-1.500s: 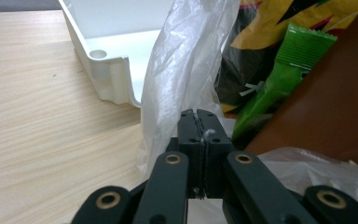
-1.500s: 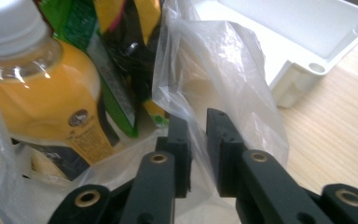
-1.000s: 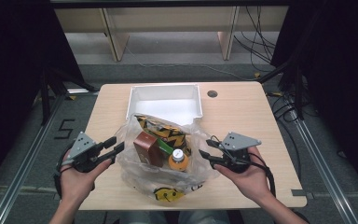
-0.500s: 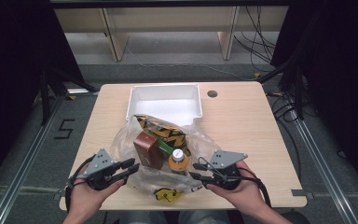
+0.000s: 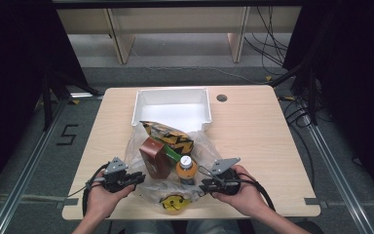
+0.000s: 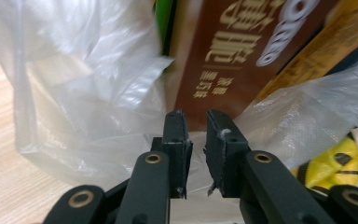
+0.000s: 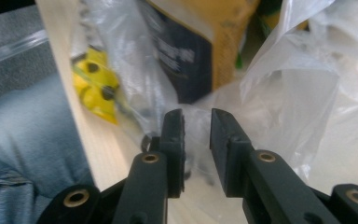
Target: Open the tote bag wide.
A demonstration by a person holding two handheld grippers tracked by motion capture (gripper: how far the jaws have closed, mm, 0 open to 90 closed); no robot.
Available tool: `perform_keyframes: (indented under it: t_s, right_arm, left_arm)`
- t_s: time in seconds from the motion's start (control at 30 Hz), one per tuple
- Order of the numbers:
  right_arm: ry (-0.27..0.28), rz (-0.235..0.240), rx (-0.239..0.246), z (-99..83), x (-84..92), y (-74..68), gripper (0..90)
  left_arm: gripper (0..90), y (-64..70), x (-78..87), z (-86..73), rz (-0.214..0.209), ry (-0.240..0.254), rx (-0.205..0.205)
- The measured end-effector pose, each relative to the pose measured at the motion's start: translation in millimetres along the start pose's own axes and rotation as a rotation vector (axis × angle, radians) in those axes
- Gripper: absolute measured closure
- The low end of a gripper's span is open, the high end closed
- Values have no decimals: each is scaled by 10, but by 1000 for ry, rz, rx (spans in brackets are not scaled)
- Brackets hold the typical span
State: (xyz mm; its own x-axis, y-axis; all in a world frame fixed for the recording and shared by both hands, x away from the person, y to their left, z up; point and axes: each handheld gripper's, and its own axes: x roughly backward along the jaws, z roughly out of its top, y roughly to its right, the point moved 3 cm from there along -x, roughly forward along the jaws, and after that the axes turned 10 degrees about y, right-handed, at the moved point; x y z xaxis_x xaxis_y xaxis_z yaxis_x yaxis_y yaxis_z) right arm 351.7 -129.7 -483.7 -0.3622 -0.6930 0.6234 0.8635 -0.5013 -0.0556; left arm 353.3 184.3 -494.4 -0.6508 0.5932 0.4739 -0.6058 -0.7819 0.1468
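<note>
Nearest the person, at the front edge of the worktop (image 5: 253, 146), a yellow packet (image 5: 173, 202) with black markings lies just under the edge of the plastic bag (image 5: 141, 146).

The left claw (image 5: 137, 179) sits at the bag's left flank, the right claw (image 5: 205, 185) at its right flank, each held in a hand and pointing inward toward the other. Both have just been closing. In the left gripper view the jaws stand a narrow gap apart with clear film bunched between them; the pads appear to pinch the film, so this claw is clenched on the plastic bag. In the right gripper view the gap is similar and film lies between the jaws, but whether the pads bear on it I cannot tell.

The bag is clear, slumped and open-topped, lying at the centre front of the worktop with its long axis running from the person toward the far edge — its mouth points at the white tray (image 5: 173, 105). Inside: a brown box (image 5: 153, 156) standing tilted, an orange-capped bottle (image 5: 186, 168) upright beside it, and a yellow-and-black snack bag (image 5: 168, 136) lying toward the tray.

Writing: the brown box carries pale Chinese characters and rounded white letters, partly cut off in the left gripper view — not legible as a brand. A "5" (image 5: 68, 134) is marked on the floor at left.

Against the earlier frames, both claws are lower and nearer the front edge; the bag's contents keep their places.
</note>
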Motion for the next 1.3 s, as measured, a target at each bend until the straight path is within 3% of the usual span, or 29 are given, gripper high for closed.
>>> perform_keyframes:
  t_s: [0.13,0.2,0.23,0.27,0.4,0.47,0.5,0.57,0.6,0.7,0.77,0.8,0.83,0.93,1.0,1.13,1.17,1.2,1.23,1.3]
  right_arm:
    - [-10,0,-15,-32,-59,53,752]
    - [-18,5,11,-65,-78,95,748]
    - [-26,6,-42,-71,-84,84,745]
    - [-26,6,-42,-71,-84,84,745]
    - [19,-24,-34,-59,-53,95,706]
    - [6,-14,-38,-37,9,94,703]
    - [42,3,-24,10,108,84,692]
    - [94,-14,-25,60,192,54,681]
    - [94,-14,-25,60,192,54,681]
    - [137,-22,-3,131,382,26,674]
    - [158,-18,-17,152,451,-22,671]
    - [162,-18,4,164,488,-22,669]
    - [177,-23,8,181,516,-41,667]
    - [218,-26,29,258,608,-81,666]
    - [246,-40,44,324,664,-85,667]
    - [285,-61,71,431,733,-47,669]
    - [307,-81,75,499,758,-21,665]
    - [307,-81,75,499,758,-21,665]
    - [332,-109,119,588,764,38,647]
    - [338,-135,95,660,759,82,613]
  left_arm:
    - [767,-83,-38,-12,5,-25,-9]
    - [757,-106,-68,-25,10,-25,-10]
    - [752,-114,-97,-43,12,-13,1]
    - [747,-114,-97,-43,12,-13,1]
    - [717,-90,-67,-40,15,2,16]
    - [686,-66,12,14,24,27,-2]
    - [666,-19,104,83,29,70,-7]
    - [630,22,217,153,30,95,-30]
    - [608,22,217,153,30,95,-30]
    - [532,80,435,290,24,167,-67]
    - [520,100,491,316,28,174,-59]
    - [518,107,539,346,26,187,-67]
    - [514,108,625,419,30,216,-101]
    - [512,110,689,492,25,245,-97]
    - [511,87,759,622,42,284,-106]
    - [481,37,783,732,86,296,-94]
    - [453,-47,745,803,127,305,-102]
    - [437,-47,745,803,127,305,-102]
    - [423,-150,679,871,156,299,-109]
    - [391,-255,575,930,150,283,-103]
